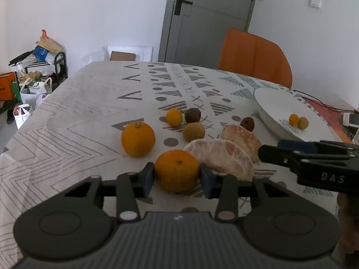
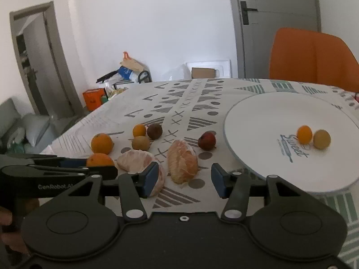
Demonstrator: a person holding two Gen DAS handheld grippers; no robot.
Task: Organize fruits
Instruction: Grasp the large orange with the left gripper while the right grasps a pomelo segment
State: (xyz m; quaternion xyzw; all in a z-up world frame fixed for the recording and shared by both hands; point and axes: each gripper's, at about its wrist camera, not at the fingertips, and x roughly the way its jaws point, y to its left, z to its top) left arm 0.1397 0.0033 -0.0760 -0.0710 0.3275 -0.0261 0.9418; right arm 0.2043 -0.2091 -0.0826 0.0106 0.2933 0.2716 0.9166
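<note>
**A:** What room is this?

**B:** A room with white walls and a gray door [image 1: 208,18]. Low in the frame is a table with a patterned cloth [image 1: 67,116]. An orange chair [image 1: 253,56] stands at the far side, in the upper right.

**A:** Where is the fruit?

**B:** Most of it lies in the middle of the cloth. In the left view, the left claw [image 1: 177,177] is at the bottom middle. Its two blue pads press on both sides of a near orange [image 1: 177,170]. So it is clamped on that orange.

**A:** And the other claw?

**B:** In the right view, the right claw [image 2: 184,179] is at the bottom middle. Its fingers stand apart. A peeled fruit piece [image 2: 182,161] lies on the cloth between them, but the pads do not press on it. A second peeled piece [image 2: 139,161] sits just to the left, partly behind the left pad.

**A:** What else is close by?

**B:** A second orange [image 1: 138,139] sits up and left of the held one. Behind it are a small orange fruit [image 1: 174,117], a dark brown fruit [image 1: 193,115] and a green-brown one [image 1: 194,131], all close together. A dark red fruit [image 2: 206,140] lies near the plate.

**A:** What is on the plate?

**B:** The white plate [image 2: 280,112] is on the right. It holds a small orange fruit [image 2: 304,134] and a yellow one [image 2: 321,139], side by side.
</note>
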